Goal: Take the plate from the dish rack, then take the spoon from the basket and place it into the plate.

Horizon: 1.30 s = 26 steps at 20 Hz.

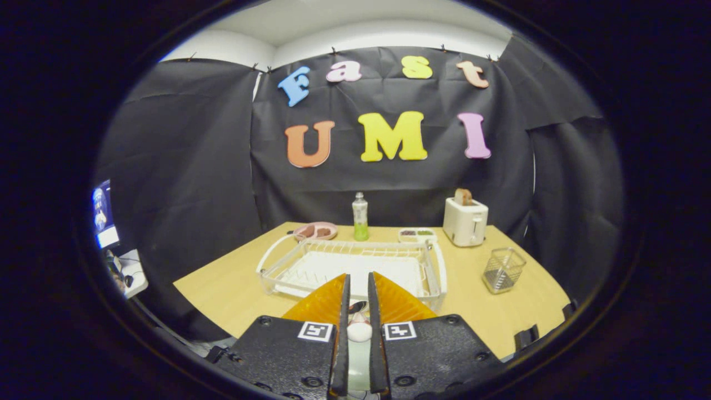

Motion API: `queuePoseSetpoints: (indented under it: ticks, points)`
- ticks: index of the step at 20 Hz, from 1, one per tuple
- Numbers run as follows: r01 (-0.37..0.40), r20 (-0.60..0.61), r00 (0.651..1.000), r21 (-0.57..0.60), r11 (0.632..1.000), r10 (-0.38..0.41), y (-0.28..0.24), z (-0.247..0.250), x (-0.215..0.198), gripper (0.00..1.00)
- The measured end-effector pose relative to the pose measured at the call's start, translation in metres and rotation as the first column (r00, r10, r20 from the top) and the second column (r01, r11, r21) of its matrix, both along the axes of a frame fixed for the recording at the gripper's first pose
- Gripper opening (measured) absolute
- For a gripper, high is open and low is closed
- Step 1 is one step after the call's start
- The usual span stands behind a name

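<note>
1. We see the gripper (358, 286) held level above the near edge of the wooden table (233, 289), pointing toward the booth's back wall.
2. Its two fingers stand close together with a narrow gap, and the spoon (359, 328) sits in that gap; both fingers appear to press on it, its pale handle end toward us and a dark part just ahead near the fingertips.
3. Below the gap we make out a pale surface, but we cannot tell whether it is the plate.
4. Just beyond the fingertips lies the white dish rack (355, 266), flat on the table with its wire rails at the far side.
5. To the right of the rack, well apart from the fingers, stands the wire basket (503, 270), upright.
6. Behind the rack, along the wall, we see a pink dish (315, 230) with brown food, a bottle (360, 217) of green liquid, a small tray (417, 235) and a toaster (465, 221) with a slice of bread standing in it.
7. Left of the table a lit screen (103, 214) stands at the booth's side.
</note>
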State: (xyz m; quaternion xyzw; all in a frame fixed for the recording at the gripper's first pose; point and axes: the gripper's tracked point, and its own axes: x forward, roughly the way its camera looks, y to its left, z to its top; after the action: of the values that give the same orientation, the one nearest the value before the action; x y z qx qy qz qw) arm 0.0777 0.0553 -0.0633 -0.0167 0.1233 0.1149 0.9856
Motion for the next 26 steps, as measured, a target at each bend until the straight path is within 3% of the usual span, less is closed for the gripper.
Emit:
queuePoseSetpoints:
  ticks: [8,15,16,19,23,26]
  points:
    - [-0.026,-0.053,0.998,-0.021,0.999,0.024,0.010,-0.027,0.008,0.20]
    - [-0.003,-0.020,1.000,0.012,1.000,0.003,-0.007,-0.007,0.014,0.26]
    - [0.002,-0.011,1.000,0.019,1.000,-0.002,-0.012,-0.004,0.014,0.31]
    - [0.021,0.012,1.000,0.027,0.999,-0.021,-0.022,0.004,0.013,0.80]
    - [0.043,0.019,0.999,0.019,0.999,-0.043,-0.035,0.007,0.006,0.94]
    - [0.060,0.066,0.996,0.041,0.997,-0.062,-0.045,0.019,-0.006,0.96]
